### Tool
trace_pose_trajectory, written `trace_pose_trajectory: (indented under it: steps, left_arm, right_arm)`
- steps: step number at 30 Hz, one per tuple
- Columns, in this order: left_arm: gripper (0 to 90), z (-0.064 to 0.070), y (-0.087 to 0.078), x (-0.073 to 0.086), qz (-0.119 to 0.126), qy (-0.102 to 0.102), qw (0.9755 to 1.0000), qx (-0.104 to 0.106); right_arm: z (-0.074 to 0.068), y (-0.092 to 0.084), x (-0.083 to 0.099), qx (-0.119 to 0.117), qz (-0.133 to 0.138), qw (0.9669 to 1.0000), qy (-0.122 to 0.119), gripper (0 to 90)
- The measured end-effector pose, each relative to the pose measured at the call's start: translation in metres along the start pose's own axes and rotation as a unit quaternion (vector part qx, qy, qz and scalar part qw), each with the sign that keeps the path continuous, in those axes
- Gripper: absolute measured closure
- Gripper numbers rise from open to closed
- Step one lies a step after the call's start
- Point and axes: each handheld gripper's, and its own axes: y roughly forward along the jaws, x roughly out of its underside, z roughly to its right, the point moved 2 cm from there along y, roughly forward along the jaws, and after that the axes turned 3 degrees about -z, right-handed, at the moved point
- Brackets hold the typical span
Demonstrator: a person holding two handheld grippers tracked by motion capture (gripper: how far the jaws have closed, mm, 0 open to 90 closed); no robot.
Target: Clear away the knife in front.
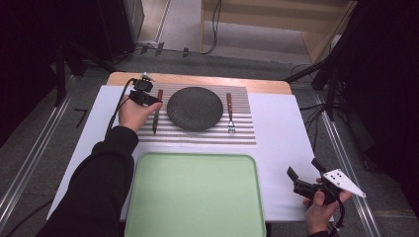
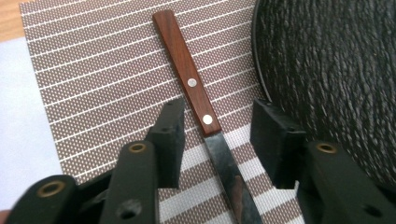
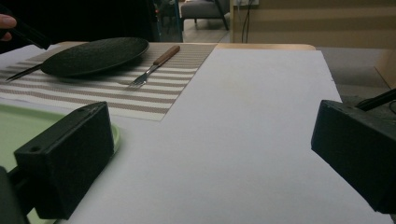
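Note:
A knife (image 1: 156, 111) with a reddish wooden handle (image 2: 184, 70) lies on the striped placemat (image 1: 197, 136), left of a dark round plate (image 1: 194, 108). My left gripper (image 1: 150, 100) points down over it. In the left gripper view, my left gripper (image 2: 217, 112) has its jaws on either side of the knife where handle meets blade, with gaps between the pads and the knife. A fork (image 1: 230, 113) lies right of the plate. My right gripper (image 1: 303, 168) stands open and holds nothing at the table's near right, low over the white cover (image 3: 243, 116).
A pale green tray (image 1: 195, 197) lies at the near middle, its corner beside my right gripper's jaw (image 3: 9, 126). The plate's rim (image 2: 261, 70) is close to my left gripper's right jaw. Beyond the table are stands, cables and a wooden platform.

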Motion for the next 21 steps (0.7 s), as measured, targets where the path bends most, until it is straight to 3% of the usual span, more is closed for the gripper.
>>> trace_pose_trajectory:
  steps: [7,9,21]
  left_arm:
    - [61.5,-0.003,0.011,0.000,-0.010,-0.011,0.9999,-0.004]
    - [61.6,-0.003,0.013,0.000,-0.012,-0.009,0.9998,-0.013]
    - [66.9,-0.002,0.024,-0.002,-0.014,-0.017,0.9996,-0.015]
  right_arm:
    - [0.000,0.000,0.000,0.002,0.000,1.0000,0.000,0.0]
    - [0.000,0.000,0.000,0.002,0.000,1.0000,-0.001,0.0]
    - [-0.001,0.001,0.000,0.004,-0.005,1.0000,0.000,0.0]
